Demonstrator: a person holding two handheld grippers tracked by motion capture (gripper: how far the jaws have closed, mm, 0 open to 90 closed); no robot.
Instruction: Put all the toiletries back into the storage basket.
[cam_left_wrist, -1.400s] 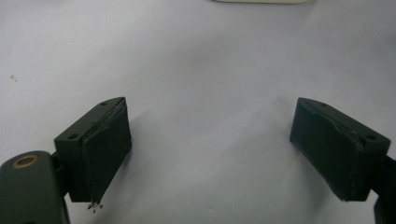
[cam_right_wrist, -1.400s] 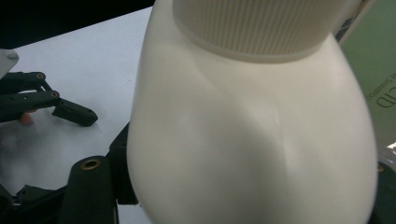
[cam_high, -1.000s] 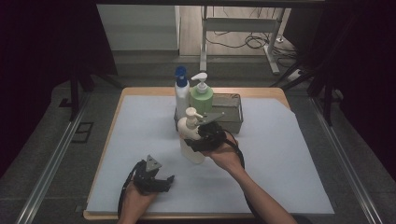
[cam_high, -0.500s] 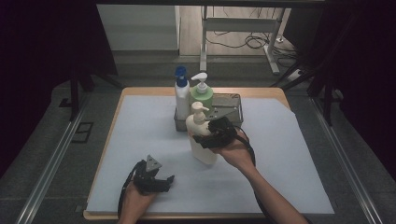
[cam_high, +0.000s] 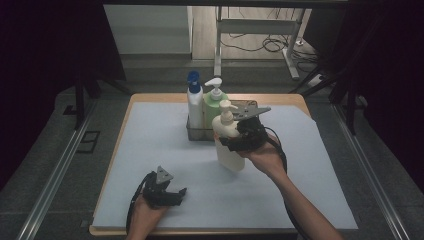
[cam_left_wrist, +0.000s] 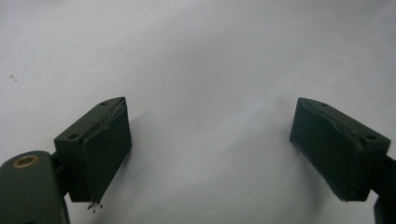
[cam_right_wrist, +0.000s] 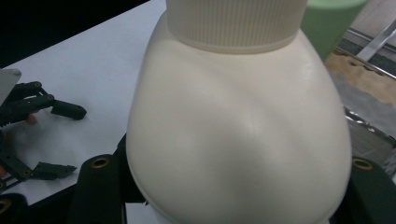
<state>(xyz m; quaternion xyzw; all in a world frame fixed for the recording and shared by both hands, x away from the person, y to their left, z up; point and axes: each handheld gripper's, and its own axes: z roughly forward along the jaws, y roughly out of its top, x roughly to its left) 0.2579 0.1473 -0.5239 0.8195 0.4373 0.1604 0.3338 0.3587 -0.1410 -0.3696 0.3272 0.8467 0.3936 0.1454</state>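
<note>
Gripping the cream pump bottle (cam_high: 229, 144) around its body, the right tongs (cam_high: 234, 143) hold it tilted near the middle of the worktop (cam_high: 150, 145), just in front of the metal rack (cam_high: 196, 134). Its base looks to be close to the white sheet, though contact cannot be told. In the rack stand a blue-capped bottle (cam_high: 194, 102) and a green pump bottle (cam_high: 216, 102) (side by side, upright). The left tongs (cam_high: 175, 192) rest near the worktop's front edge, towards its left corner, jaws spread wide apart over bare sheet with nothing between them.
</note>
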